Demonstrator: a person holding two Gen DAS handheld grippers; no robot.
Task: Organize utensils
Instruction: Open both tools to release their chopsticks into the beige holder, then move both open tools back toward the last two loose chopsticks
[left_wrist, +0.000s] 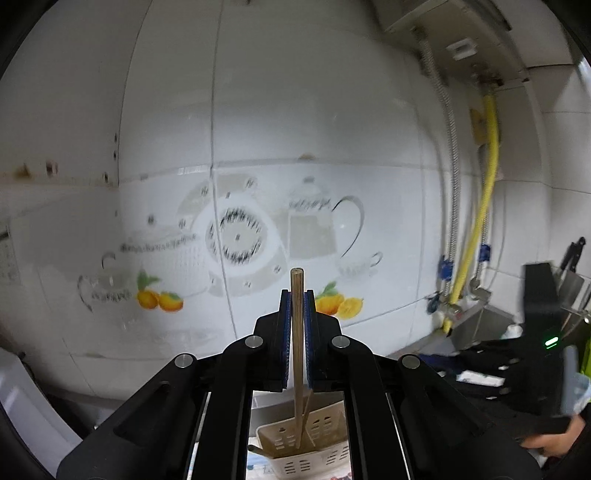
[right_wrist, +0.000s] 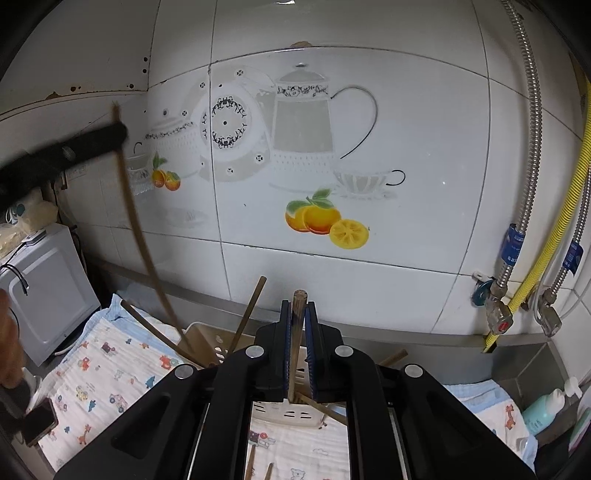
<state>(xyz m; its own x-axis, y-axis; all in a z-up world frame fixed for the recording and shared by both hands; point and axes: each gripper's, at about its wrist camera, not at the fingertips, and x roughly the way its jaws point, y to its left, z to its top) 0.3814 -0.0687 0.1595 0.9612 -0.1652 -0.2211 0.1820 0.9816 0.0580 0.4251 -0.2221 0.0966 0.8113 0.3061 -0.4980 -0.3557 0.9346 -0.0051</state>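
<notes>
My left gripper (left_wrist: 296, 295) is shut on a wooden chopstick (left_wrist: 296, 280) that stands upright between the blue pads. Its lower end reaches into the cream slotted utensil holder (left_wrist: 321, 461) below. In the right wrist view that left gripper (right_wrist: 120, 133) shows as a blurred black bar at upper left, and its chopstick (right_wrist: 136, 221) slants down into the holder (right_wrist: 201, 328). My right gripper (right_wrist: 298, 306) is shut on another chopstick (right_wrist: 299, 295), held upright above the holder. Several more chopsticks (right_wrist: 251, 310) lean in the holder, and two lie loose on the cloth (right_wrist: 251, 461).
The holder sits on a patterned cloth (right_wrist: 103, 373) against a tiled wall. A white appliance (right_wrist: 48, 291) and a phone (right_wrist: 38, 426) are at the left. Metal and yellow hoses (right_wrist: 554, 236), valves, a steel sink edge (right_wrist: 528, 365) and a bottle (right_wrist: 543, 408) are at the right.
</notes>
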